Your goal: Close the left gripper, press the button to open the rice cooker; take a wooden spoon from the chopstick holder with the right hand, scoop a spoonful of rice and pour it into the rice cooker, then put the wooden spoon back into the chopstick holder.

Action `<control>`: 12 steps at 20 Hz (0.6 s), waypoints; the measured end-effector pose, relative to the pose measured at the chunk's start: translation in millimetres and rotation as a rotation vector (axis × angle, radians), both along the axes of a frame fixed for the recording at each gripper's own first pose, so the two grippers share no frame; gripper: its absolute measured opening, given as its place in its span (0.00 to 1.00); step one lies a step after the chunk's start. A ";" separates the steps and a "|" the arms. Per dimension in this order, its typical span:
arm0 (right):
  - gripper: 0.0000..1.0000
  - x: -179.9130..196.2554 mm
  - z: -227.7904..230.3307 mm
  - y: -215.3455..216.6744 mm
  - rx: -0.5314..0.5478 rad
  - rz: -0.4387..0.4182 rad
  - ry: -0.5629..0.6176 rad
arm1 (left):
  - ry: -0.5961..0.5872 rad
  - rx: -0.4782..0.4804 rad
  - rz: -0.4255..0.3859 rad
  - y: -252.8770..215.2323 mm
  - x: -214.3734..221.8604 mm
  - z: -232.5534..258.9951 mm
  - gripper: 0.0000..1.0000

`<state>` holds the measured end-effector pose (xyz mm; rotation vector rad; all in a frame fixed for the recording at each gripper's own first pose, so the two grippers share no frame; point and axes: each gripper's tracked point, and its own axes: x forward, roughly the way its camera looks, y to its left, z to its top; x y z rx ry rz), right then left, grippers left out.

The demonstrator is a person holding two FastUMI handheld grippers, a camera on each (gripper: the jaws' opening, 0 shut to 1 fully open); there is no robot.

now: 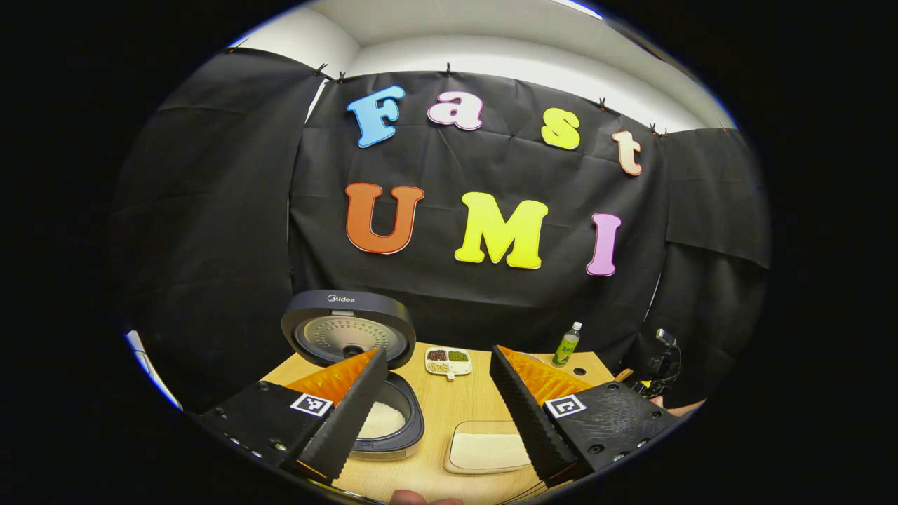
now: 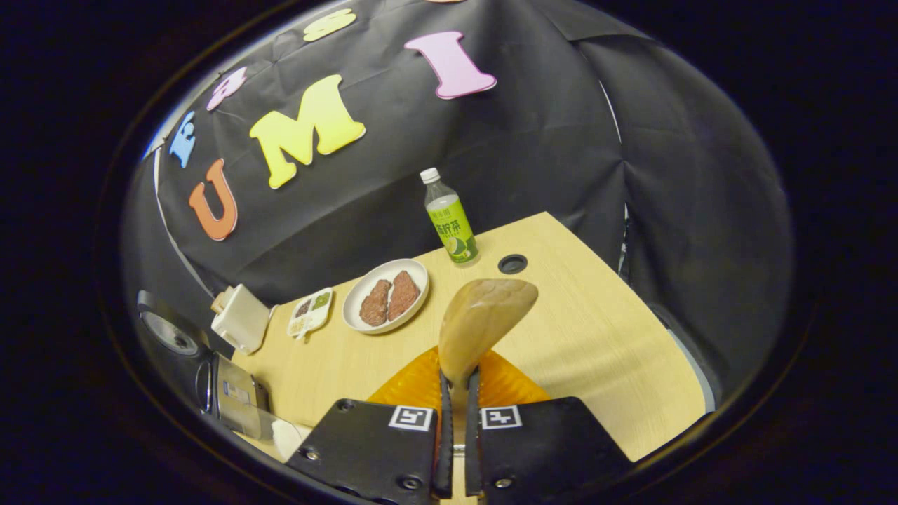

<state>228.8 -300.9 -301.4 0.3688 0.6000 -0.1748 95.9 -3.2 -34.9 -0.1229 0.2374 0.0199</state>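
- On the table (image 1: pixel 435 414), the rice cooker (image 1: pixel 382 421) is seen with its lid raised and rice inside.
- Above it, the left gripper (image 1: pixel 438 414) is held with fingers wide apart.
- Between the closed fingers of the right gripper (image 2: pixel 454 421), the wooden spoon (image 2: pixel 484 322) is clamped, bowl upward.

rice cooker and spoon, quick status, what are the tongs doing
Left tongs open, empty. Right tongs shut on wooden spoon, bowl up over table. Rice cooker lid up, rice inside. Nothing in the way.

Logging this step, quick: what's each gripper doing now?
Left gripper: open, holding nothing.
Right gripper: shut on the wooden spoon.
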 end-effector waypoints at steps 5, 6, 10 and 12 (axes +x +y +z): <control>0.19 1.9 4.3 -0.8 0.007 0.005 -0.029 | -0.016 -0.009 0.012 1.1 1.8 8.1 0.95; 0.20 2.0 9.0 -1.0 0.002 0.006 -0.042 | -0.019 -0.009 0.013 2.2 2.1 8.0 0.95; 0.56 -6.9 37.2 -6.9 -0.021 -0.004 -0.094 | -0.045 -0.023 0.006 2.3 4.3 16.0 0.95; 0.65 -14.7 56.1 -12.0 -0.038 -0.028 -0.123 | -0.062 -0.017 0.009 7.3 6.5 21.4 0.95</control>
